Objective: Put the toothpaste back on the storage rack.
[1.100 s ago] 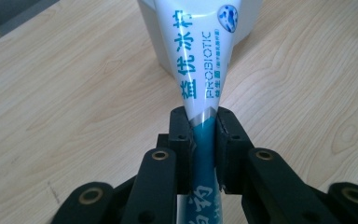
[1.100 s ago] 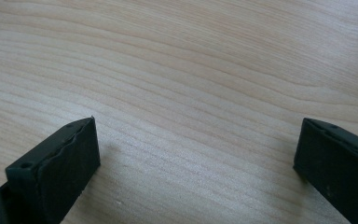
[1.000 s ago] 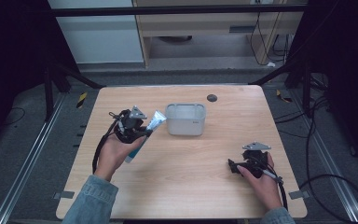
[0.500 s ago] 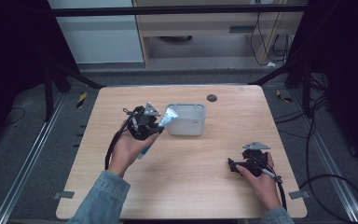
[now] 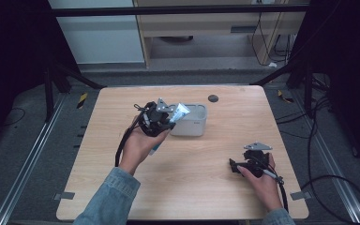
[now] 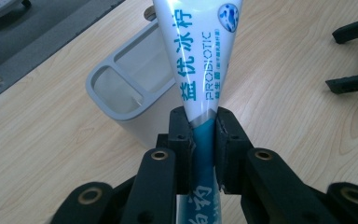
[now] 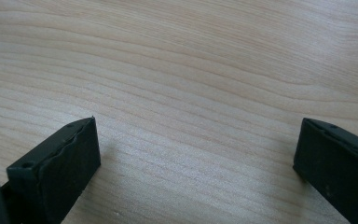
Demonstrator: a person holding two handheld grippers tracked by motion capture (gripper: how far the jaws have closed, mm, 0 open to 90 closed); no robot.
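Fingers (image 6: 181, 135) of left gripper (image 6: 204, 135) pinch toothpaste tube (image 6: 200, 56) midway, beside grey holder (image 6: 121, 88); right gripper (image 7: 196, 154) spread.

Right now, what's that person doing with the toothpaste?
A person holds a gripper in each hand. The left gripper has its fingers shut on a toothpaste tube and holds it up beside a grey holder with two compartments, on the wooden table. The tube isn't in the holder yet. The right gripper rests low at the table's near right, open and holding nothing.
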